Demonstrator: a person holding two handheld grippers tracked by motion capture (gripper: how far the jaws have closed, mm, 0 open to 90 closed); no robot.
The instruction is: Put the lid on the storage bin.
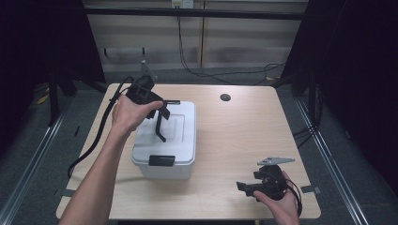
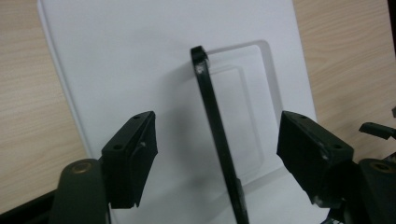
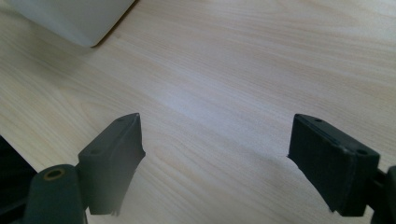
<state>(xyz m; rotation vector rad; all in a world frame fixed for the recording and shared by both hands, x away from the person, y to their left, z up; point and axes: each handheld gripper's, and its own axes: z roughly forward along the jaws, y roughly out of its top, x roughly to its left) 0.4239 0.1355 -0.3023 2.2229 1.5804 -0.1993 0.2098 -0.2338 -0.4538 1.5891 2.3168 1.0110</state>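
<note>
Both grippers' fingers spread: left gripper (image 2: 217,161) straddles white bin (image 1: 180,140) handle (image 2: 217,135), untouched; right gripper (image 3: 215,163) over bare counter (image 3: 224,70) near front edge.

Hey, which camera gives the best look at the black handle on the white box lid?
The left gripper view: the black handle stands raised between the open jaws, close and sharp. The high view shows it small over the lid. The right gripper view catches a corner of the white box.
</note>
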